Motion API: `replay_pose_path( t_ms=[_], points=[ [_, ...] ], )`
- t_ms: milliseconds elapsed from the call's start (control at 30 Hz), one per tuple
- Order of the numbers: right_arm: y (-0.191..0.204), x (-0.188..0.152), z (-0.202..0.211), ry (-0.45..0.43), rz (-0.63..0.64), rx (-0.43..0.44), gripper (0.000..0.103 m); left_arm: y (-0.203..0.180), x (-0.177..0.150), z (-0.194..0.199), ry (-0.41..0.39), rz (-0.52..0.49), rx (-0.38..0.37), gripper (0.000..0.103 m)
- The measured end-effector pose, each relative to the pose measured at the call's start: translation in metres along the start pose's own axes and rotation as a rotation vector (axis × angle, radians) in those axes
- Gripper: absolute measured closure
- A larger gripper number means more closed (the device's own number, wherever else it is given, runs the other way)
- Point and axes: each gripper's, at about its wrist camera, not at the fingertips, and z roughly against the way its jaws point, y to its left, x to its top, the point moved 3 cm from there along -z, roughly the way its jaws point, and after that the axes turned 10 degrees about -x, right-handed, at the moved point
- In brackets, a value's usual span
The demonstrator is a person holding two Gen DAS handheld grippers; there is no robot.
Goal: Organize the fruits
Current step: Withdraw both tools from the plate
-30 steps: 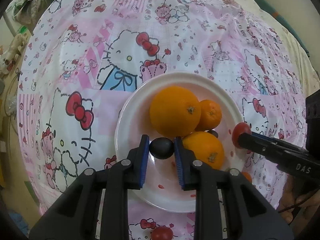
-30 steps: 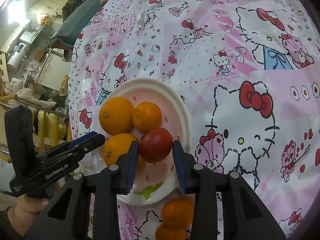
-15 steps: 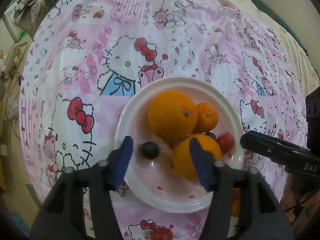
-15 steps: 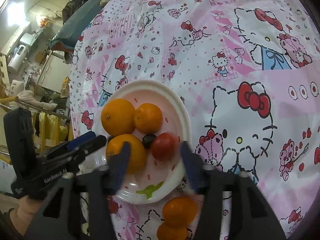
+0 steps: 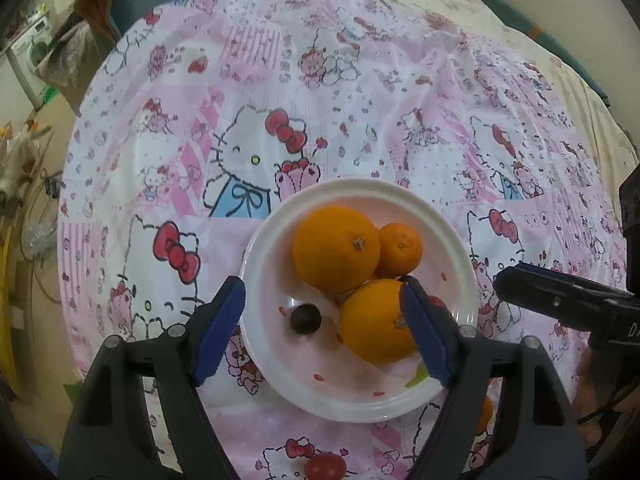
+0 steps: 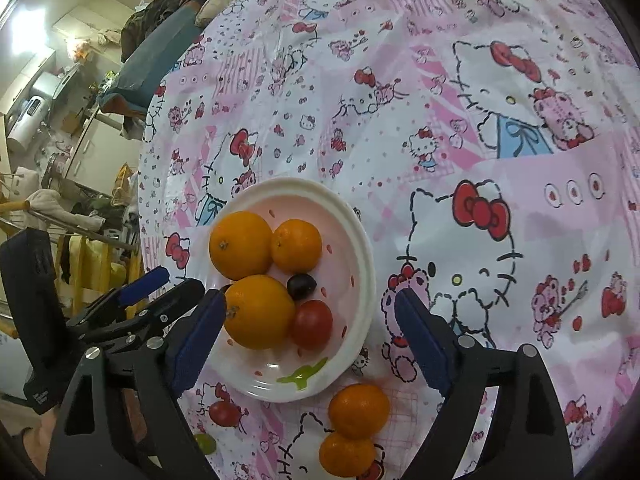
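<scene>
A white plate (image 5: 272, 248) (image 6: 360, 240) on the Hello Kitty cloth holds two big oranges (image 5: 336, 250) (image 6: 258, 312), a small mandarin (image 5: 400, 250) (image 6: 296, 246), a dark grape (image 5: 305, 319) (image 6: 301, 286) and a red tomato (image 6: 311, 324). My left gripper (image 5: 322, 328) is open and empty, above the plate with the grape between its fingers. My right gripper (image 6: 306, 338) is open and empty, raised above the plate's near side. In the left wrist view the tomato is mostly hidden behind the near orange.
On the cloth near the plate lie two mandarins (image 6: 359, 406) (image 6: 346, 454), a small tomato (image 6: 224, 414) (image 5: 326, 466) and a green grape (image 6: 206, 444). Room clutter lies beyond the round table's left edge.
Both grippers opened: the left let go of the dark grape, the right let go of the red tomato, both now lying on the plate. Both grippers then drew back and up.
</scene>
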Motion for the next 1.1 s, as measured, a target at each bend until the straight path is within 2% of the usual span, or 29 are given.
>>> replay_pose_path(
  t_ms=[300, 600, 933, 1100],
  points=[
    [0.003, -0.006, 0.027, -0.048, -0.006, -0.023, 0.014, -0.005, -0.005, 0.030, -0.086, -0.021, 0.064, 0.026],
    [0.011, -0.032, 0.056, -0.056, 0.006, -0.025, 0.014, -0.013, -0.024, 0.059, -0.106, -0.051, 0.060, 0.026],
    [-0.001, -0.069, 0.060, -0.016, -0.006, -0.058, 0.014, -0.001, -0.060, 0.073, -0.073, -0.009, 0.062, 0.026],
    [-0.016, -0.083, 0.058, 0.005, -0.052, -0.072, 0.014, 0.000, -0.084, 0.072, -0.022, 0.012, 0.062, 0.026]
  ],
)
